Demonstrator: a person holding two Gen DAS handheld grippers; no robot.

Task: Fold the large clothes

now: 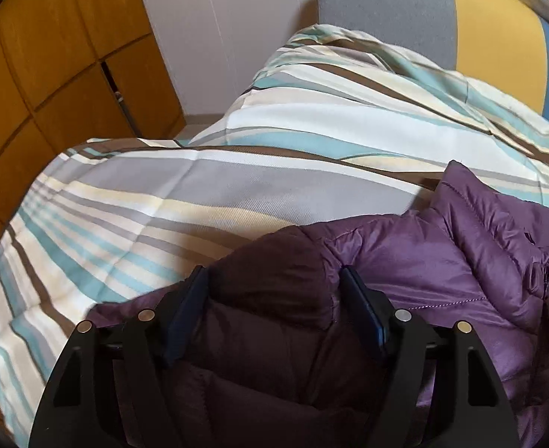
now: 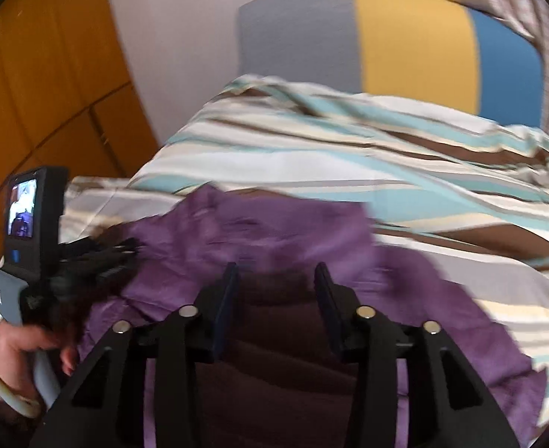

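A puffy purple jacket (image 1: 442, 261) lies crumpled on a striped bed cover (image 1: 237, 186). In the left wrist view my left gripper (image 1: 274, 287) has a thick, dark fold of the jacket filling the gap between its fingers, and the pads press on it. In the right wrist view my right gripper (image 2: 276, 283) is shut on another dark fold of the jacket (image 2: 274, 231), which spreads out beyond the fingers, blurred. The left gripper (image 2: 125, 257) shows at the left, held by a person's hand (image 2: 13, 343), its tips sunk in the fabric.
The striped cover (image 2: 349, 149) is bunched up towards a grey, yellow and blue headboard (image 1: 386, 7). A wooden wardrobe (image 1: 50, 56) stands at the left beyond the bed's edge, next to a white wall (image 1: 218, 37). Checked fabric (image 2: 517, 7) hangs at the top right.
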